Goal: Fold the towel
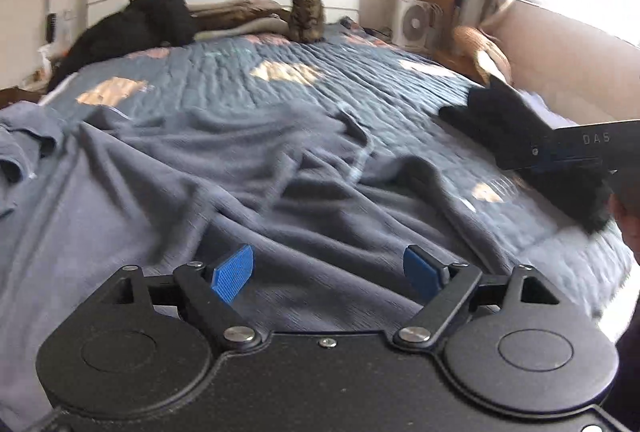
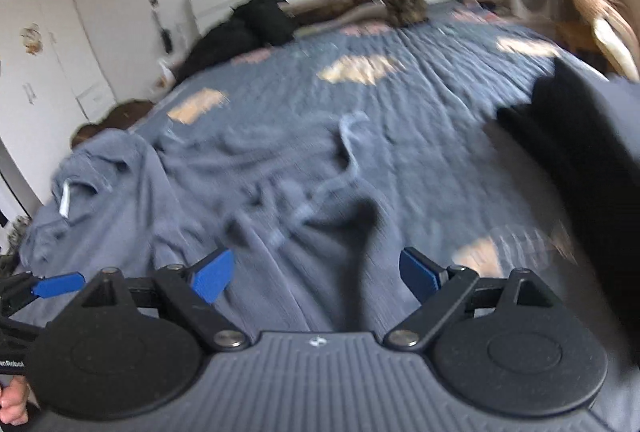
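Blue quilted bed (image 1: 360, 80) filling the frame, rumpled grey-blue towel (image 1: 200, 168) spread across lower left and centre, tabby cat (image 1: 306, 10) upright at top centre (by the headboard), left gripper (image 1: 328, 272) and right gripper (image 2: 316, 272) at bottom centre, blue fingers wide apart, holding nothing.

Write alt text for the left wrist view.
An open left hand-held gripper hovers over a rumpled grey-blue towel spread on a bed with a blue quilt. A cat sits by the headboard, and a black object enters at right.
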